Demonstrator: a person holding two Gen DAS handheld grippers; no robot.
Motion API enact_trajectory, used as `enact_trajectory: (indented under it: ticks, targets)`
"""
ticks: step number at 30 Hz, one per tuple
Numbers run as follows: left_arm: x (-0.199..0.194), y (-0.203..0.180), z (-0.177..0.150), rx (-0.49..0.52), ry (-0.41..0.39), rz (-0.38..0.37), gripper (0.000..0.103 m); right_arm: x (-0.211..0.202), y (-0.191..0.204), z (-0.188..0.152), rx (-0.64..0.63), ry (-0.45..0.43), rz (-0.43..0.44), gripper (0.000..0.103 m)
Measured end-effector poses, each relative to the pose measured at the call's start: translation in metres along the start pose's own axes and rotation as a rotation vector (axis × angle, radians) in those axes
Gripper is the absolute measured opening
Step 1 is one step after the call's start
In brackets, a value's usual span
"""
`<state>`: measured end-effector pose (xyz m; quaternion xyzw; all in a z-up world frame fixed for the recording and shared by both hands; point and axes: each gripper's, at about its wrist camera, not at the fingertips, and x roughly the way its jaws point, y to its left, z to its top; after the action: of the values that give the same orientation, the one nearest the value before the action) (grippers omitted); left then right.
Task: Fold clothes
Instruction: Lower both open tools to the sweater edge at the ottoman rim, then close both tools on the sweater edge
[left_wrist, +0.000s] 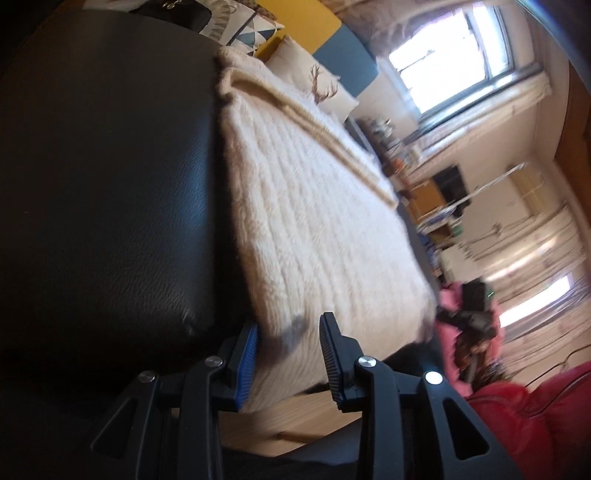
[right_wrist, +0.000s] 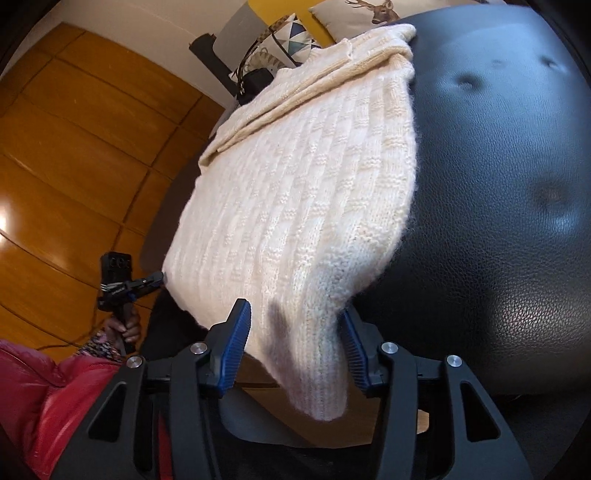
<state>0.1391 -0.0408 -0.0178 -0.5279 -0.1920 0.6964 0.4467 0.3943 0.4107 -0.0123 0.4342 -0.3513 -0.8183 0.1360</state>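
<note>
Motion blur is smearing the cluttered shelves (left_wrist: 399, 147) and the pink-sleeved far hand (left_wrist: 469, 321) in the left wrist view, while the cream ribbed knit sweater (right_wrist: 295, 206) is hiding part of the black leather seat (right_wrist: 498, 184) beneath it.

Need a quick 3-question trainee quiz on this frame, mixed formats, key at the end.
1. True or false: the right gripper has its jaws shut on the cream sweater.
2. The sweater lies mostly on: A) the wooden floor B) the black leather seat C) a red jacket.
3. Fill in: the left gripper has its jaws ___ at the sweater's near edge.
Key: 1 false, the jaws stand open either side of the hem; 2 B; 3 open.
</note>
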Motion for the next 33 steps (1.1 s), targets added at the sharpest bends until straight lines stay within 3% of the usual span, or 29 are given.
enact_trajectory:
  ticks: [5,9,22,28,29,30,31,33]
  targets:
    - [0.012,0.014,0.003,-0.095,0.036,-0.150,0.031,0.002,-0.010,0.000,0.047,0.008,0.090,0.052]
    - [0.027,0.003,0.001,-0.025,0.130,-0.143,0.031,0.008,-0.014,0.002,0.067,0.036,0.148,0.048]
    - [0.040,-0.001,0.003,-0.065,0.139,-0.227,0.031,0.009,-0.039,0.006,0.223,0.087,0.304,0.045]
    - [0.018,0.004,-0.005,-0.028,0.136,-0.171,0.031,-0.006,-0.047,0.012,0.273,0.049,0.248,0.045]
    - [0.018,0.000,-0.005,-0.006,0.141,-0.155,0.031,-0.005,-0.045,0.014,0.263,0.065,0.216,0.041]
    - [0.019,-0.001,-0.007,0.005,0.148,-0.146,0.031,-0.004,-0.042,0.016,0.252,0.082,0.184,0.028]
    - [0.020,-0.004,-0.007,0.015,0.154,-0.136,0.031,-0.003,-0.037,0.018,0.235,0.103,0.133,0.021]
    - [0.020,-0.007,-0.008,0.030,0.156,-0.121,0.031,-0.001,-0.028,0.021,0.204,0.132,0.063,0.018]
